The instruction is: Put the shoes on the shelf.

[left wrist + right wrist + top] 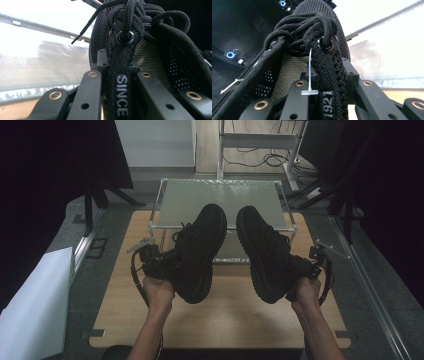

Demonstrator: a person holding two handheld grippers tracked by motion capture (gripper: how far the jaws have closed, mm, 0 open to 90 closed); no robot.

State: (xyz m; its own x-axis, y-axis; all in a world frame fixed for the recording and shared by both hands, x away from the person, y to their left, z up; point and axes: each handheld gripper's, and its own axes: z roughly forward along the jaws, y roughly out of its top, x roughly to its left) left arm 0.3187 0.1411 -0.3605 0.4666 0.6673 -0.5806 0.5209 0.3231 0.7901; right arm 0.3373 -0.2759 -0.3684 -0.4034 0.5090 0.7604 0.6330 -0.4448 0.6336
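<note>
At the near edge of the wooden surface point(225, 320), two forearms enter. Left hand point(159, 290) holds the left gripper point(165, 265), clamped on the collar strip of the left shoe point(200, 252); the left gripper view shows the strip marked "SINCE" point(122, 95) pinched between the jaws. Right hand point(305, 292) holds the right gripper point(300, 267), clamped on the collar strip of the right shoe point(265, 252), marked "1921" point(329, 105). Both shoes appear lifted, toes pointing far. Beyond them stands a metal-framed rack point(220, 200) with a translucent top shelf.
</note>
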